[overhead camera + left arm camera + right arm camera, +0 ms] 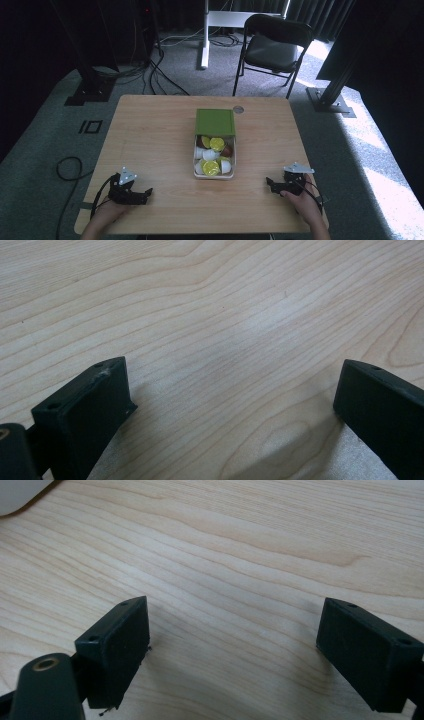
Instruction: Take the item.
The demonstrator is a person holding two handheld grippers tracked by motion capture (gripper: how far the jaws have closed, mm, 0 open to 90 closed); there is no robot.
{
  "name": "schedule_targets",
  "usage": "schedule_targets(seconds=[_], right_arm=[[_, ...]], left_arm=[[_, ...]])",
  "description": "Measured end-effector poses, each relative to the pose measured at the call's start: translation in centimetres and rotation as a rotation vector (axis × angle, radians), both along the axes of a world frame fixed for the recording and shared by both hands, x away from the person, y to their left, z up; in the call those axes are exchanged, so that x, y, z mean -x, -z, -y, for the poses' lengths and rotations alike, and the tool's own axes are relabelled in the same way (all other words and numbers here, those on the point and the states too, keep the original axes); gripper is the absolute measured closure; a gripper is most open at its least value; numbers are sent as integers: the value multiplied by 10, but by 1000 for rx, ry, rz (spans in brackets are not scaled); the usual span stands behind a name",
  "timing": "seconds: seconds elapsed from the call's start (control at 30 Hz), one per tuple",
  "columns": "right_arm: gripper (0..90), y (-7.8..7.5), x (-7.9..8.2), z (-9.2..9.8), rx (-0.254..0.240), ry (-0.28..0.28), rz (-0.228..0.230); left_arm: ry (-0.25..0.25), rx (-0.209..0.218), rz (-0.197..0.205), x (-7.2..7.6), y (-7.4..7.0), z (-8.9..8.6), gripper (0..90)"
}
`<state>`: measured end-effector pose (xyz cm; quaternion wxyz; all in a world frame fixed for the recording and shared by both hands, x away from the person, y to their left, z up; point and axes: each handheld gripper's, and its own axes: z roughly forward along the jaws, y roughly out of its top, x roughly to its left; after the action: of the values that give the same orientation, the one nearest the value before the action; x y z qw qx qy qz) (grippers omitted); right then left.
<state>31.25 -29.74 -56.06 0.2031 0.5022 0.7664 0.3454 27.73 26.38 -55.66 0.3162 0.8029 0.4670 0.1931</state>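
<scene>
Both grippers rest on the light wooden table, near edge, one at each side, each held in a hand.

Left gripper: near-left corner area, grey three-cornered plate on top, black cable trailing off the table edge toward the floor. Left gripper view has its two black jaws spread wide, bare wood grain between them, nothing held.

Right gripper: near-right area, same grey plate on top, tips pointing left toward the table centre. Right gripper view: jaws wide apart, nothing between them, bare wood only. A pale edge shows at the top-left corner of that view; can't tell what it is.

Nearest thing to both: clear rectangular plastic box at table centre, long axis running near to far. Its green flat lid lies at the far end, covering only the far part, so the near part is open. Inside: small pods with yellow-green, white and brown tops, piled loosely. Box sits between the two grippers and a bit farther in, well apart from both.

Small round grey disc is set in the table just beyond the lid's far-right corner.

Black folding chair stands on the grey carpet beyond the far edge.
</scene>
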Motion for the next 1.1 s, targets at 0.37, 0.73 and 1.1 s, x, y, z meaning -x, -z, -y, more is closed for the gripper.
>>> schedule_targets(seconds=[0.37, 0.73, 1.1], right_arm=[[171, -25, 5, -14, -64, -41, 50], [171, -61, 2, -31, -92, -84, 135], [171, -89, -5, -55, -131, -137, 213]], left_arm=[[0, 0, 0, 0, 0, 0, 28], [0, 0, 0, 0, 0, 0, 28], [1, 0, 0, 0, 0, 0, 28]])
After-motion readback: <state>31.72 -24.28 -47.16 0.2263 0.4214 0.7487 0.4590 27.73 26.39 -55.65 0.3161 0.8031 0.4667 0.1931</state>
